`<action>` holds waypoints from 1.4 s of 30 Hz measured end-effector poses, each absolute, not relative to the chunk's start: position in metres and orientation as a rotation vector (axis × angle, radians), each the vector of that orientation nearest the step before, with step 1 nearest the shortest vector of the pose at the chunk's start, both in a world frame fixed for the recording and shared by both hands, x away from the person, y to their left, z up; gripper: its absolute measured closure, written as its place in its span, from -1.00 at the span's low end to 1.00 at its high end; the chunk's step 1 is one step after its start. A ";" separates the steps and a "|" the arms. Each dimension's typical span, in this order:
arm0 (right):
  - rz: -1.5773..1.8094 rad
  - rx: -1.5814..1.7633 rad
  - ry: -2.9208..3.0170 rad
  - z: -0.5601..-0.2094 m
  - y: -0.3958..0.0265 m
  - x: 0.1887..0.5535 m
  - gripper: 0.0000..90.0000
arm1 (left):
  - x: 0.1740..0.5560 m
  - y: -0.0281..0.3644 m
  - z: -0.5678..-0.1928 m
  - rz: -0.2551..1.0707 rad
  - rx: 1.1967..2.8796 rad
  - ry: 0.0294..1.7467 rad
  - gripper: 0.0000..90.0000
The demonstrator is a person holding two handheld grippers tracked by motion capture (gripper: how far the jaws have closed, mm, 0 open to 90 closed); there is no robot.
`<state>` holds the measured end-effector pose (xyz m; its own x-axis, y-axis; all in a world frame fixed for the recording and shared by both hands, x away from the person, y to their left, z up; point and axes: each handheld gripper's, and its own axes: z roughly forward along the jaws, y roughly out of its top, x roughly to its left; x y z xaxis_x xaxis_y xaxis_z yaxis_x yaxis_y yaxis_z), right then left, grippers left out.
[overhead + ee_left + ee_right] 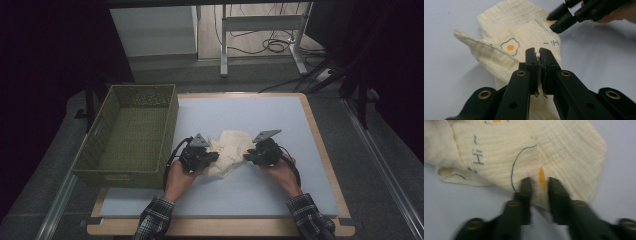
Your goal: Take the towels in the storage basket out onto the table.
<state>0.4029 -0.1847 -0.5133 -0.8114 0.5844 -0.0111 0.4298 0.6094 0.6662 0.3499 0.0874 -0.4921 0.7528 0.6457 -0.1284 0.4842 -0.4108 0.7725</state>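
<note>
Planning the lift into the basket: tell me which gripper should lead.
Left, probably. The left gripper is shut on the cloth and sits beside the green basket. The right gripper pinches the cloth's far edge, away from the basket.

One cloth (231,150), one basket (131,135), two grippers: left (216,156), right (247,156).

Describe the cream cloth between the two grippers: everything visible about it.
The cloth is a pale cream, crinkled muslin-like fabric, printed with fried-egg motifs and a dark "Hi". It lies crumpled and partly folded on the light blue mat, right of the green basket. The left gripper is shut on a fold at one edge. The right gripper pinches the opposite edge, with fabric bunched between its jaws.
</note>
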 end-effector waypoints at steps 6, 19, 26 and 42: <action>1.050 0.830 2.578 -0.492 -0.190 0.397 0.96 | 0.349 0.095 -0.482 0.285 2.063 0.856 0.91; 1.088 0.804 2.461 -0.421 -0.177 0.437 0.73 | 0.381 0.089 -0.455 0.607 2.070 1.092 0.89; 1.075 0.814 2.522 -0.446 -0.172 0.433 0.61 | 0.392 0.099 -0.476 0.641 2.062 1.176 0.51; 1.055 0.884 2.589 -0.524 -0.187 0.409 0.62 | 0.369 0.065 -0.475 0.509 2.110 0.917 -0.01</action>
<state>0.4087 -0.1866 -0.5237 -0.7983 0.6015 0.0308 0.4517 0.5641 0.6912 0.3694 0.0647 -0.4747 0.6617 0.7477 0.0555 0.4419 -0.4488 0.7767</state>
